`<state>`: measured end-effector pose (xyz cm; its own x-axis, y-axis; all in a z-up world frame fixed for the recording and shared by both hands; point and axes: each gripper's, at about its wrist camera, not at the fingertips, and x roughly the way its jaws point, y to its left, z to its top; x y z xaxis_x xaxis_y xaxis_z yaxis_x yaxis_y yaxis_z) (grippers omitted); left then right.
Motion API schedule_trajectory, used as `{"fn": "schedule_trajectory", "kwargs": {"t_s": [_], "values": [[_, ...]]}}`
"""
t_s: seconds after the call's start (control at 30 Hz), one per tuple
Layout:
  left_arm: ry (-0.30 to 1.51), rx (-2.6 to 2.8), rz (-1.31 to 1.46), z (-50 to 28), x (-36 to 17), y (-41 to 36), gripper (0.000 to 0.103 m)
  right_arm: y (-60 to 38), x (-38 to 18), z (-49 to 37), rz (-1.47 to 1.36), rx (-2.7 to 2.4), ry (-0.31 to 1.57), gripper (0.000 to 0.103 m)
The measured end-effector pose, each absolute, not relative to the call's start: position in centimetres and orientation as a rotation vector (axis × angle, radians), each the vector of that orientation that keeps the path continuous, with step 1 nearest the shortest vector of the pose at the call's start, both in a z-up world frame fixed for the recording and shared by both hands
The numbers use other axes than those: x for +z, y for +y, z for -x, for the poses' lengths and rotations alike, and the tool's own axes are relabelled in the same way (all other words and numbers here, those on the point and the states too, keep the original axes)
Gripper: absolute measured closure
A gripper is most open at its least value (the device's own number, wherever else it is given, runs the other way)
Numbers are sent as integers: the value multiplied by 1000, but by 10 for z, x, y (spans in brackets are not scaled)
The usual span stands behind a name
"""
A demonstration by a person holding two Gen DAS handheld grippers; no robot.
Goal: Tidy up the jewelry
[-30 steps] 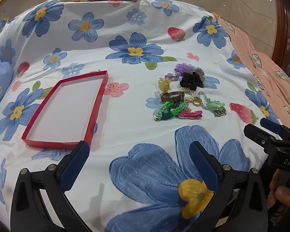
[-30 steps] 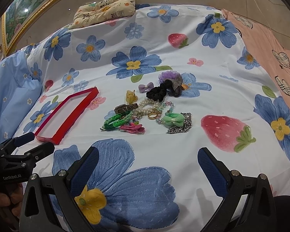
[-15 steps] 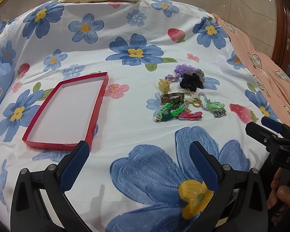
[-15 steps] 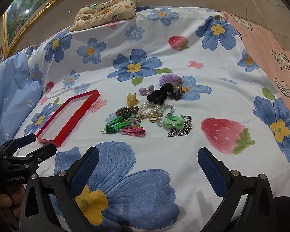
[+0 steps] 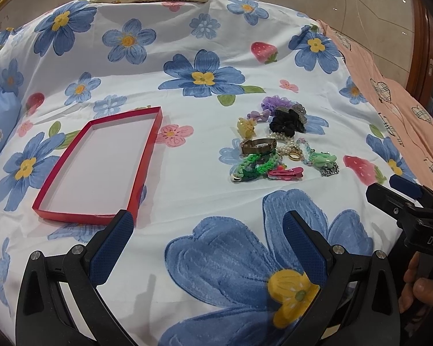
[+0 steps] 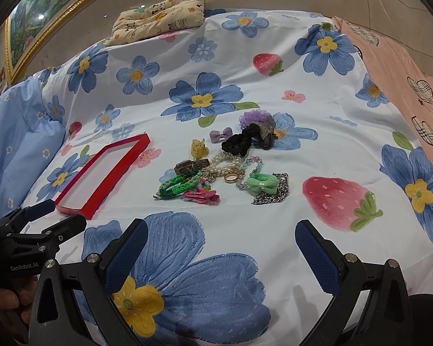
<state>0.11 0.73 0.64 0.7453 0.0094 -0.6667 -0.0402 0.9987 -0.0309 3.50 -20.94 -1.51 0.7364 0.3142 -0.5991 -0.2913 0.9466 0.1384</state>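
Observation:
A pile of jewelry and hair pieces (image 5: pixel 277 144) lies on the flowered bedsheet, also in the right wrist view (image 6: pixel 225 164): green braided bands (image 6: pixel 176 186), a pink clip (image 6: pixel 202 196), pearl strands (image 6: pixel 225 163), a gold ring (image 6: pixel 231 177), a black scrunchie (image 6: pixel 238 141). An empty red tray (image 5: pixel 98 161) lies left of the pile, also in the right wrist view (image 6: pixel 101 173). My left gripper (image 5: pixel 207 245) is open and empty, near the tray's front edge. My right gripper (image 6: pixel 220 252) is open and empty, short of the pile.
A small panda-print pillow (image 6: pixel 158 14) lies at the bed's far end. A pink blanket (image 5: pixel 404 95) covers the right side and a blue pillow (image 6: pixel 17 127) the left. A framed painting (image 6: pixel 43 11) hangs behind.
Both grippers have shifted slightly forward over the bed; the jewelry and tray sit a little lower in view. Both stay open and empty.

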Motion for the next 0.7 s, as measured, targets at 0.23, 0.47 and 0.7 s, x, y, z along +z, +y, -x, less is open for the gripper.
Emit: {"fn": "schedule_trajectory", "kwargs": {"t_s": [0.23,0.47,0.7], "values": [[732,1,56,-11,10,10,0,-209,-14,-40,-42,333,662,0],[751,-25,95,-30,9,19,0,-210,-11,-55,-58,338,666,0],[780,-48,105,-54,8,22,0,-215,-10,-74,-82,344,684,1]]}}
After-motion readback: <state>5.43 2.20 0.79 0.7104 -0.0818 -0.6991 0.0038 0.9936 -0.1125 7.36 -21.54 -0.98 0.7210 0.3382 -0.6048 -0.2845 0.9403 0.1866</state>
